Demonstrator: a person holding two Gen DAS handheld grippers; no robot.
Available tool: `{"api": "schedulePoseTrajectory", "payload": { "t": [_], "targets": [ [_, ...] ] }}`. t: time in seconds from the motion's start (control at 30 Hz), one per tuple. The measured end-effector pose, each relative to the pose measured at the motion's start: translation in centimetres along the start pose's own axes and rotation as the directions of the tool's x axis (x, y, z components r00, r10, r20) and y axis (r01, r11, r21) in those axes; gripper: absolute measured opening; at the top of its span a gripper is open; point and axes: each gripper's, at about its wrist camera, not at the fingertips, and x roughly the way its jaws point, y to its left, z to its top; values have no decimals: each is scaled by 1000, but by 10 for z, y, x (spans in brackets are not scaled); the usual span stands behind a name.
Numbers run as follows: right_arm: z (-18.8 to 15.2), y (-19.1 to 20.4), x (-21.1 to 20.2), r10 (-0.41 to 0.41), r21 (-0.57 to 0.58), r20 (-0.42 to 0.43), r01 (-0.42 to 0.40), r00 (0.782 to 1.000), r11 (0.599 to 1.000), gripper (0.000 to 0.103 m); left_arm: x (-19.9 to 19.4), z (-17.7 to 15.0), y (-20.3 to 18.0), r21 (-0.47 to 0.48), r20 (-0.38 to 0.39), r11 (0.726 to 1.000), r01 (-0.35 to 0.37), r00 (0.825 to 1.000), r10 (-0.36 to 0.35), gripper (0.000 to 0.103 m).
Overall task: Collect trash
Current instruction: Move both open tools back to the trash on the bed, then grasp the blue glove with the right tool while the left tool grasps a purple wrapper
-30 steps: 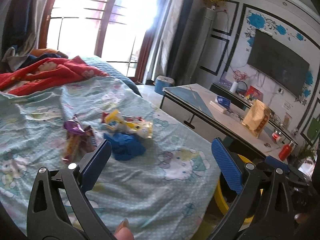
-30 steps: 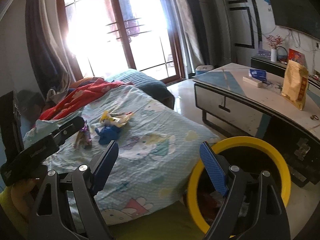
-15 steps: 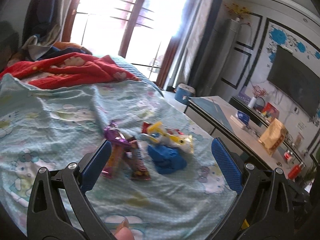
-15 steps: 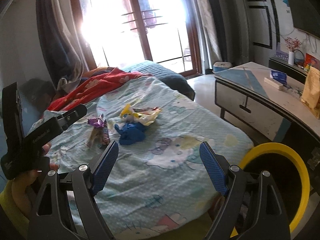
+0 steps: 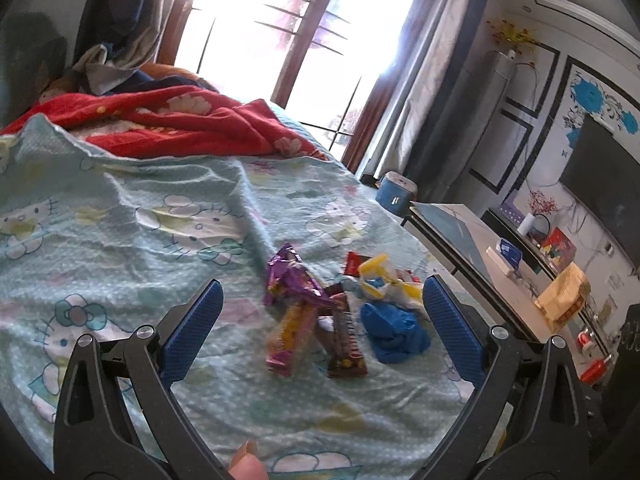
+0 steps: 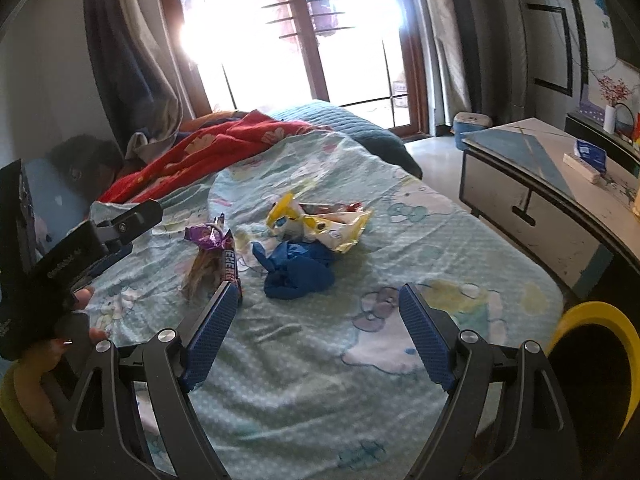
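The approach step is judged in hand: both the left gripper [image 5: 320, 320] and right gripper [image 6: 316, 320] are held wide open and empty, while the wrappers [image 5: 308, 312] and blue glove [image 5: 394, 332] lie at twelve o'clock on the bed [image 5: 120, 216], so a descent and closing is called for.

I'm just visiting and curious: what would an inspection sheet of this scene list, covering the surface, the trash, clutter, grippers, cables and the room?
Surface: bed sheet, pale green with cartoon print, wrinkled.
Job's things: purple wrapper, brown bar wrapper, yellow wrapper and blue glove, clustered mid-bed; yellow-rimmed bin beside the bed.
Clutter: red blanket bunched at the far end.
Grippers: left gripper open and empty, trash ahead of it; right gripper open and empty, short of the glove.
Cables: thin wires under the TV.
Surroundings: bright window, curtains, low table.
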Motion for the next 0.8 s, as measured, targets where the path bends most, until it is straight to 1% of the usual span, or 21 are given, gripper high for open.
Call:
{"api": "schedulePoseTrajectory", "payload": {
  "t": [0.07, 0.13, 0.17, 0.23, 0.3, 0.4, 0.5, 0.6, 0.67, 0.73, 0.77, 0.8],
  "targets": [
    [1, 3, 9, 3, -8, -12, -3, 1000, 1000, 79, 3, 0, 6, -17, -9, 1000, 8, 1000, -8, 92],
    [2, 5, 19, 8, -11, -28, -8, 1000, 1000, 76, 6, 0, 9, -32, -19, 999, 20, 1000, -20, 88],
    [2, 7, 24, 10, -11, -35, -10, 999, 1000, 75, 8, 0, 10, -33, -21, 999, 21, 1000, -22, 82],
    [4, 9, 35, 17, -12, -52, -18, 998, 1000, 73, 11, 1, 11, -40, -28, 999, 27, 999, -28, 77],
    [5, 11, 44, 18, -18, -63, -19, 998, 1000, 72, 16, 3, 12, -48, -41, 998, 36, 998, -38, 67],
    [7, 12, 56, 19, -20, -80, -20, 997, 1000, 70, 25, 4, 17, -75, -68, 996, 43, 997, -48, 57],
    [9, 11, 69, 22, -7, -102, -23, 995, 1000, 66, 35, 6, 21, -101, -89, 994, 42, 995, -51, 50],
    [11, 12, 79, 24, -3, -119, -25, 993, 1000, 64, 43, 8, 25, -117, -106, 992, 43, 993, -55, 45],
    [12, 12, 85, 28, -1, -127, -29, 991, 1000, 62, 48, 9, 26, -124, -118, 991, 40, 992, -55, 45],
    [12, 12, 89, 31, 0, -136, -32, 990, 1000, 57, 53, 9, 28, -135, -127, 990, 43, 990, -60, 41],
    [12, 12, 92, 33, -2, -140, -34, 990, 999, 55, 55, 9, 29, -141, -134, 989, 41, 989, -60, 36],
    [11, 12, 95, 35, -3, -148, -36, 988, 999, 50, 57, 8, 30, -145, -139, 988, 42, 988, -62, 33]
  ]
}}
